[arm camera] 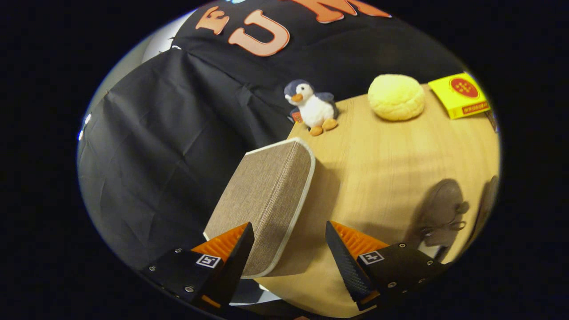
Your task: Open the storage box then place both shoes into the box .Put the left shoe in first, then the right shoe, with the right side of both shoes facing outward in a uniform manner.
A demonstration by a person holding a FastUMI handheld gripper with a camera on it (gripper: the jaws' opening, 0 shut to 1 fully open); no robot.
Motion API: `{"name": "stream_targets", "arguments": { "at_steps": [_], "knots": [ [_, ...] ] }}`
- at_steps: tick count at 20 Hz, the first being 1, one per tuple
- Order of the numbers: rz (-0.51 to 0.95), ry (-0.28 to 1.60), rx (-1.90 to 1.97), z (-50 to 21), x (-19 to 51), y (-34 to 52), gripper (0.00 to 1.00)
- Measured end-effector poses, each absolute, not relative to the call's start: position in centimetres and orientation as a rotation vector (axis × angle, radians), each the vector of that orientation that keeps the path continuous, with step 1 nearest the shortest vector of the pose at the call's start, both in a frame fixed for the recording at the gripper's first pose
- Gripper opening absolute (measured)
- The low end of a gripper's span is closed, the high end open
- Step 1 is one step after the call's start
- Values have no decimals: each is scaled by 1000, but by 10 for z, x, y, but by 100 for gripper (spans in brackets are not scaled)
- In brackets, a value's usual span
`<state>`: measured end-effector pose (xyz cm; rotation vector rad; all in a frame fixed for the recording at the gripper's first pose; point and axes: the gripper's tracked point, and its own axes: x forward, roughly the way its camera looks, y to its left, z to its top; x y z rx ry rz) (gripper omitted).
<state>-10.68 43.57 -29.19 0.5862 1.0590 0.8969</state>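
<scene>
Box point(266, 200) first: from the gripper view I see a brown fabric storage box with a pale trim, closed, sitting at the near corner of the wooden table point(391, 160), and I place everything else against it. My gripper point(290, 249) stands wide apart, holding nothing; one finger sits in front of the box's near corner, the other hangs over bare table just to the side of the box, and the box's trimmed edge runs down into the gap between them. Beyond the box, at the table's far edge, I see a small plush penguin point(313, 108) standing upright. Farther along that far edge lie a round yellow bun-like thing point(396, 97) and then a yellow carton point(460, 95). Off to the side of the box, well apart from it, I make out a dark shoe point(442, 213) on the table, with another dark shape just past it that I cannot tell.
</scene>
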Motion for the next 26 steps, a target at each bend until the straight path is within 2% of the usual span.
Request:
{"name": "stream_targets", "arguments": {
  "at_steps": [5,7,11,17,20,21,22,23,26],
  "knots": [
    [1073,1192,847,-291,-142,468,96],
    [1088,1236,950,-296,-147,471,96],
    [1076,1200,1125,-290,-140,471,92],
    [1098,1187,1210,-283,-140,466,65],
    [1105,1135,1331,-274,-133,461,60],
    [1089,1109,1384,-270,-125,461,51],
    [1059,1083,1400,-270,-118,457,47],
    [1034,1073,1390,-275,-115,456,36],
    [1034,1068,1435,-267,-116,452,28]
  ]
}}
